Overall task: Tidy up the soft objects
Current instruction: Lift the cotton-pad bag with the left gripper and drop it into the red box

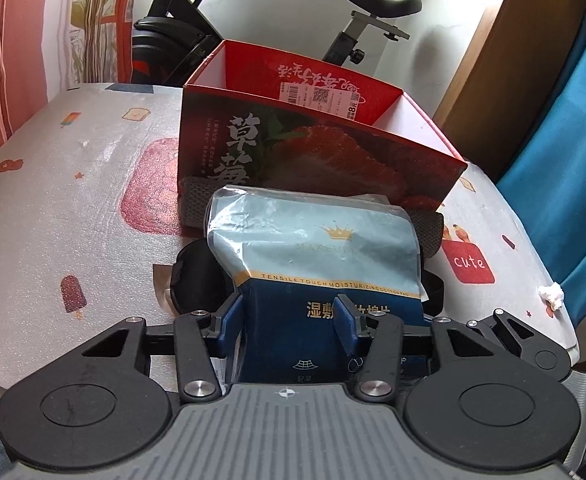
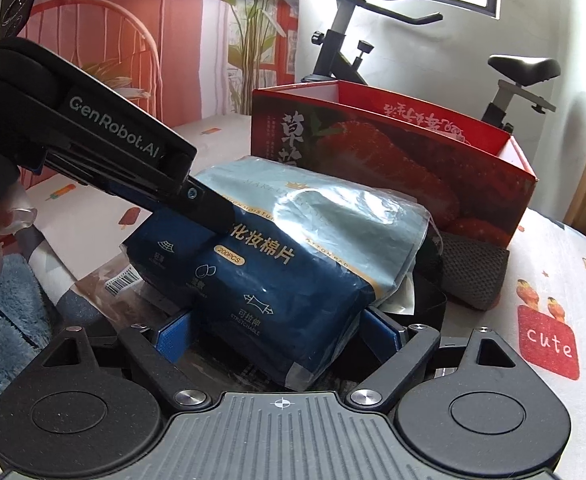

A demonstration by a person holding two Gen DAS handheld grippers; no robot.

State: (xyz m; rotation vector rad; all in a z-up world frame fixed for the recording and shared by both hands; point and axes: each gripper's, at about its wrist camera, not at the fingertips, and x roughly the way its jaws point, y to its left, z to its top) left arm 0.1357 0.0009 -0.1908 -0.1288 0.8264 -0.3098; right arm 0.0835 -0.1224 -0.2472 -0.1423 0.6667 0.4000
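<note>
Patterned tabletop (image 1: 73,208), one red box (image 1: 317,148) near far edge, one cotton-pad pack (image 1: 313,248) just before it, left gripper (image 1: 289,320) clamping pack, right gripper (image 2: 281,330) jaws wide around it, one grey mesh item (image 2: 473,276) underneath.

Background of the scene. An exercise bike (image 1: 197,36), black, with its saddle (image 1: 381,0) raised on a grey post, stands behind the worktop (image 1: 73,184), whose white cover carries small printed ice lollies and a red "cute" patch (image 1: 469,262). A blue curtain (image 1: 565,120) hangs at right; a red-and-white wall print (image 2: 141,40) at left; a blue fluffy rug (image 2: 1,312) below.
</note>
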